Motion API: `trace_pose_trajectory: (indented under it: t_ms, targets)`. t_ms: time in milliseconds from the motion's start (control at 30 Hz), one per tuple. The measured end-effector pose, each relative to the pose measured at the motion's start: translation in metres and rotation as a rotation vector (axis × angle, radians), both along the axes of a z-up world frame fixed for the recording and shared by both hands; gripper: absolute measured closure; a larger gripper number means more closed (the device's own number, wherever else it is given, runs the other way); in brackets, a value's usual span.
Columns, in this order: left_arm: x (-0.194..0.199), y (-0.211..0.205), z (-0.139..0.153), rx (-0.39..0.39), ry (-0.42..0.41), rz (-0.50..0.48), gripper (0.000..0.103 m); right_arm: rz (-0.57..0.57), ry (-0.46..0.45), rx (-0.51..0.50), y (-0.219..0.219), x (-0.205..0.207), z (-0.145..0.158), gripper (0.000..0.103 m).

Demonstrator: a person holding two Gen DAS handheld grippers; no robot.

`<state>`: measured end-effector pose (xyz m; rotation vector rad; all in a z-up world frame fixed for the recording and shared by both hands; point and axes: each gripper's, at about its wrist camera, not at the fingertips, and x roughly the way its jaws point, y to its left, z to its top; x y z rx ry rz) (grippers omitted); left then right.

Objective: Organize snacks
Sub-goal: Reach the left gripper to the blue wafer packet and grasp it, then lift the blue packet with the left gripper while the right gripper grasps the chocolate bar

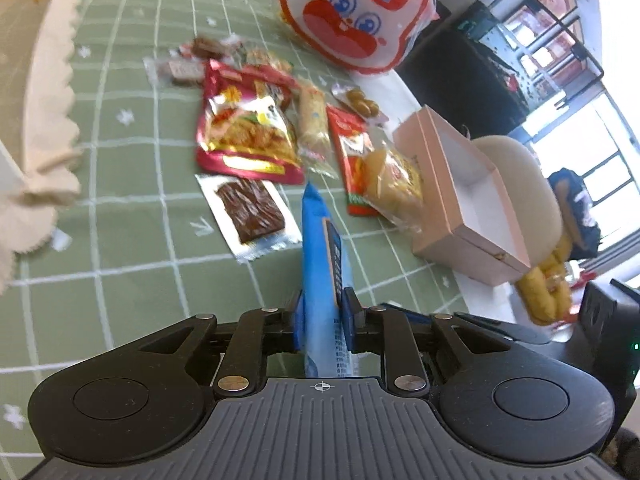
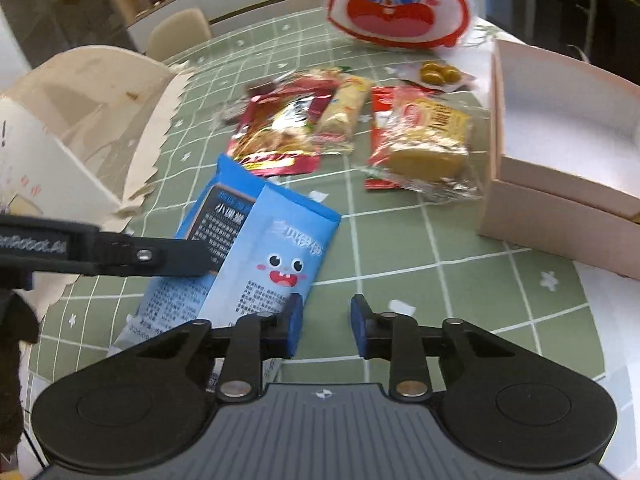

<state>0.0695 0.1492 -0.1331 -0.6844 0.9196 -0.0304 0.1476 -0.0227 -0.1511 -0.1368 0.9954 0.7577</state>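
Observation:
My left gripper [image 1: 323,312] is shut on a long blue snack packet [image 1: 320,248], held edge-on above the green checked tablecloth [image 1: 132,240]. In the right wrist view the same blue packet [image 2: 276,248] shows a cartoon face, with a black finger [image 2: 172,258] of the left gripper pressed on it from the left. My right gripper [image 2: 326,320] is just right of that packet. Its jaws stand close together with nothing between them. An open pink box [image 1: 472,196] [image 2: 560,208] sits at the table's right edge.
A heap of snacks lies mid-table: a red-gold packet [image 1: 244,136] [image 2: 276,128], a brown dried-meat pack [image 1: 250,208], a yellow cake pack [image 1: 392,180] [image 2: 428,144]. A big rabbit-face bag [image 1: 356,12] [image 2: 400,0] stands behind. A beige scalloped paper box [image 2: 92,120] is on the left.

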Motion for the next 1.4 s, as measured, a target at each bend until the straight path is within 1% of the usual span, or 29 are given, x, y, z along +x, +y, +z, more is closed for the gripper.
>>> trace_pose_trajectory:
  t_ms: [33, 133, 267, 367, 400, 467, 567, 633, 733, 800, 900, 967, 1000, 1067, 1167, 1333, 1400]
  targets:
    - [-0.001, -0.001, -0.001, -0.008, -0.016, 0.004, 0.081, 0.001, 0.001, 0.0, 0.0, 0.0, 0.0, 0.077]
    - [0.004, -0.003, -0.004, -0.017, -0.043, -0.005, 0.081, -0.003, 0.005, 0.007, -0.008, 0.0, -0.001, 0.078]
    - [0.007, -0.006, -0.004, -0.011, -0.039, -0.005, 0.081, -0.006, 0.004, 0.012, -0.014, -0.001, -0.001, 0.078]
    - [0.0, -0.002, 0.0, -0.024, -0.038, 0.015, 0.084, 0.01, -0.016, 0.0, -0.007, -0.004, -0.001, 0.078]
    - [-0.004, -0.001, 0.003, -0.013, -0.041, 0.022, 0.084, 0.024, -0.017, 0.001, -0.005, -0.004, -0.001, 0.078]
    - [-0.017, 0.004, 0.014, 0.043, -0.057, 0.036, 0.085, 0.04, -0.043, 0.007, 0.002, -0.004, 0.001, 0.076]
    - [-0.04, 0.016, 0.028, 0.137, -0.051, 0.075, 0.085, 0.067, -0.133, 0.016, 0.019, -0.002, 0.009, 0.07]
    - [-0.057, 0.028, 0.033, 0.173, -0.04, 0.123, 0.085, 0.103, -0.17, 0.034, 0.034, 0.003, 0.012, 0.07]
    - [-0.076, 0.042, 0.033, 0.169, -0.02, 0.186, 0.085, 0.162, -0.182, 0.074, 0.063, 0.012, 0.014, 0.068]
    - [-0.082, 0.046, 0.031, 0.164, -0.009, 0.213, 0.085, 0.185, -0.183, 0.076, 0.081, 0.017, 0.01, 0.066]
    - [-0.086, 0.044, 0.028, 0.157, -0.004, 0.216, 0.085, 0.195, -0.216, 0.02, 0.105, 0.02, -0.002, 0.066]
    - [-0.085, 0.041, 0.027, 0.159, -0.003, 0.2, 0.085, 0.206, -0.213, -0.008, 0.111, 0.022, -0.009, 0.064]
    - [-0.084, 0.038, 0.027, 0.165, 0.0, 0.187, 0.085, 0.207, -0.215, -0.01, 0.109, 0.02, -0.009, 0.064]
    - [-0.082, 0.032, 0.026, 0.189, 0.001, 0.159, 0.085, 0.216, -0.181, -0.021, 0.103, 0.019, -0.004, 0.065]
    - [-0.075, 0.024, 0.027, 0.208, 0.001, 0.118, 0.085, 0.196, -0.141, 0.002, 0.081, 0.012, 0.007, 0.065]
    - [-0.065, 0.013, 0.029, 0.197, -0.007, 0.052, 0.085, 0.114, -0.164, -0.004, 0.016, -0.012, 0.029, 0.065]
    - [-0.061, 0.006, 0.029, 0.149, -0.014, 0.006, 0.085, 0.057, -0.169, -0.015, -0.013, -0.019, 0.033, 0.065]
